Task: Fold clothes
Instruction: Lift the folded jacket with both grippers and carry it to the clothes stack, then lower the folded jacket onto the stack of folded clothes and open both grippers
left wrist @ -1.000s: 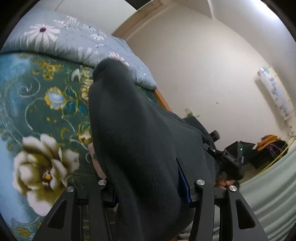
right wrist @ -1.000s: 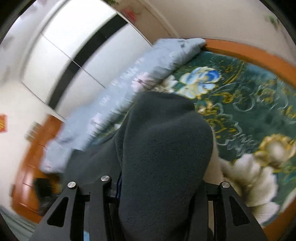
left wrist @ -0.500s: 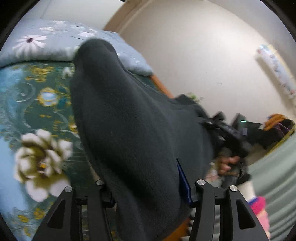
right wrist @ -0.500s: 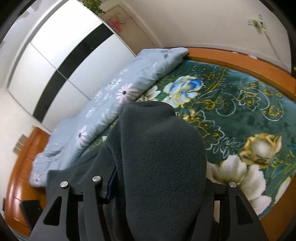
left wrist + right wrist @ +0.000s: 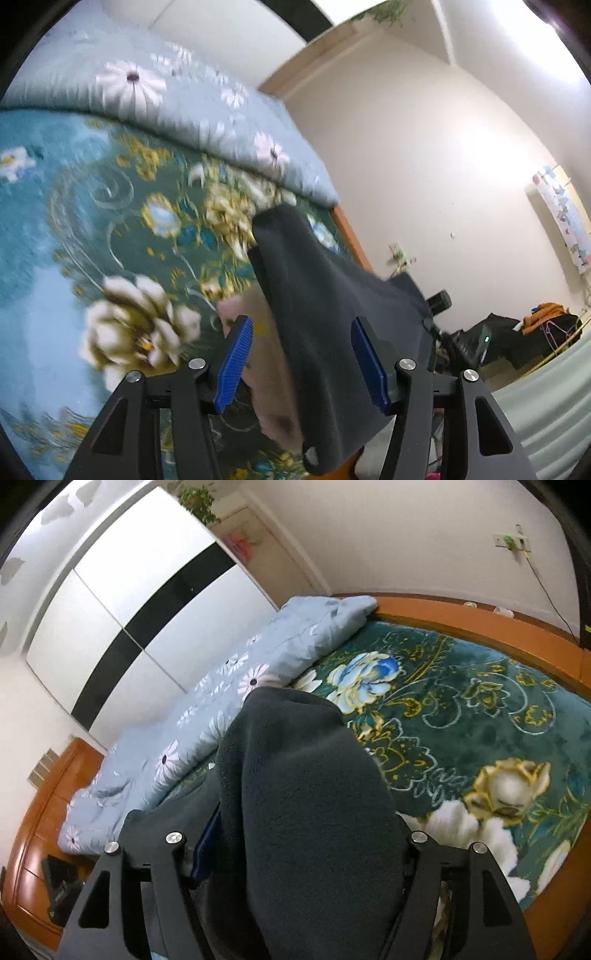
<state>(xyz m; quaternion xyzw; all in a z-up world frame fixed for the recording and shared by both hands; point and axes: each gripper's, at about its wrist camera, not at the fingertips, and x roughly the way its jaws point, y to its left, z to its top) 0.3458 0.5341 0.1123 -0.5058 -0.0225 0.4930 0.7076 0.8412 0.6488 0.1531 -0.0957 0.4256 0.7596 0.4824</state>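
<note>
A dark grey fleece garment (image 5: pixel 325 295) hangs in a bunched fold above the flowered green blanket (image 5: pixel 110 221). My left gripper (image 5: pixel 303 363) has its jaws opening: the cloth lies between them, the left blue pad (image 5: pixel 236 362) stands clear of it, and the right pad (image 5: pixel 369 365) is beside it. A pinkish patch under the cloth is too blurred to name. In the right wrist view the garment (image 5: pixel 306 775) bulges over my right gripper (image 5: pixel 303 834), whose jaws are opening with cloth between them. Its right pad is hidden.
A pale blue daisy quilt (image 5: pixel 258 657) lies along the far side of the bed. The orange wooden bed frame (image 5: pixel 480 624) rims the blanket (image 5: pixel 480 709). White and black wardrobe doors (image 5: pixel 129 602) stand behind. Clothes and dark items (image 5: pixel 546 314) sit by the wall.
Both pairs of jaws have spread wider. In the left view the fleece has slipped back and lower, baring both blue pads. Both grippers have lifted a little.
</note>
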